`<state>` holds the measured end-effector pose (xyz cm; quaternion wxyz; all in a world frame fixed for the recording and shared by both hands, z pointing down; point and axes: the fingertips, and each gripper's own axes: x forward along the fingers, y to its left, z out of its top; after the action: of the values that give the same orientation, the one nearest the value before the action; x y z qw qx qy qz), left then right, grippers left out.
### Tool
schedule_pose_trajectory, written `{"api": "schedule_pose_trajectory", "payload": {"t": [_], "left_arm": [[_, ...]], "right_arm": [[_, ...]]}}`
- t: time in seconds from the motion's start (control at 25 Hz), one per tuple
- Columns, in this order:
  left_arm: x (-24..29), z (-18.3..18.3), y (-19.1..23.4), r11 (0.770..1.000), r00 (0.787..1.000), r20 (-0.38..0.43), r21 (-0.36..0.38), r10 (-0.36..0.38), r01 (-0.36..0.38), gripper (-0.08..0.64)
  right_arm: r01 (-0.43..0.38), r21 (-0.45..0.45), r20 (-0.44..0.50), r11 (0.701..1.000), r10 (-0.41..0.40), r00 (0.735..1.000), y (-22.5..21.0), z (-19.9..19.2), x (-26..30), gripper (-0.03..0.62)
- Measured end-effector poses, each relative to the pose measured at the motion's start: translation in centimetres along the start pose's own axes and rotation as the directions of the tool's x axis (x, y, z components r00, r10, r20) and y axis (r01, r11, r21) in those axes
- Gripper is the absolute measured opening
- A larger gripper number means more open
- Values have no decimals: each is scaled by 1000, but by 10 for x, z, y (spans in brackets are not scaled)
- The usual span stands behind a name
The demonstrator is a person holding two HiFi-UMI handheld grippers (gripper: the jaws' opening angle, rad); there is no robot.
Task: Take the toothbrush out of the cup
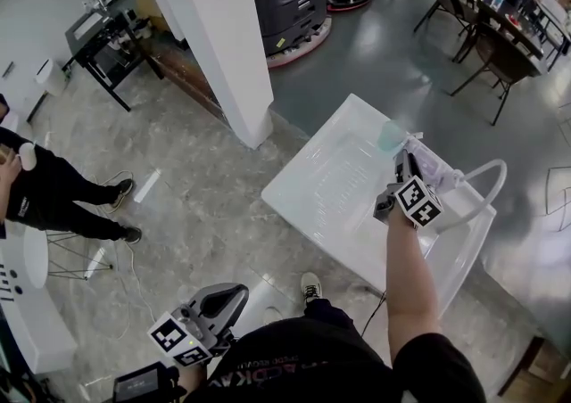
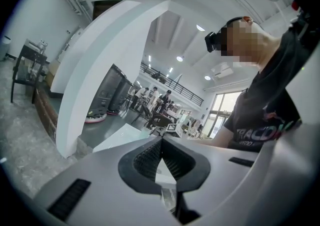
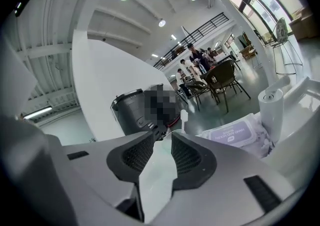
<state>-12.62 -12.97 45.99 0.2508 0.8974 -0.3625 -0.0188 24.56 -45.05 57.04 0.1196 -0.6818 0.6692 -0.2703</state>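
The white pillar stands left of the white table. You hold your right gripper out over this table; its jaws are parted and press on nothing. Your left gripper is low near your body, off the table, its jaws clenched tip to tip with nothing between them. A pack of hand wipes lies on the table, right of the right gripper. The pale green cup stands just ahead of the right jaws. The white toothbrush stands upright in it, its head just beyond the jaw tips, untouched.
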Motion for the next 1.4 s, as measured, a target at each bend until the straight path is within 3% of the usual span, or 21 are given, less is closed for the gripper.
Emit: {"api": "schedule_pose_trajectory", "payload": {"t": [0.56, 1.08, 1.4], "left_arm": [[11, -5, 12, 997, 998, -19, -43, 63, -64, 0], [25, -5, 24, 994, 996, -31, -65, 87, -89, 0], [27, -8, 27, 993, 995, -33, -73, 91, -93, 0]], "right_arm": [[120, 58, -35, 991, -118, 992, -48, -4, 66, 133], [125, 36, -40, 992, -123, 992, -59, 1, 97, 133], [125, -25, -31, 992, -126, 992, -56, 2, 102, 132]]}}
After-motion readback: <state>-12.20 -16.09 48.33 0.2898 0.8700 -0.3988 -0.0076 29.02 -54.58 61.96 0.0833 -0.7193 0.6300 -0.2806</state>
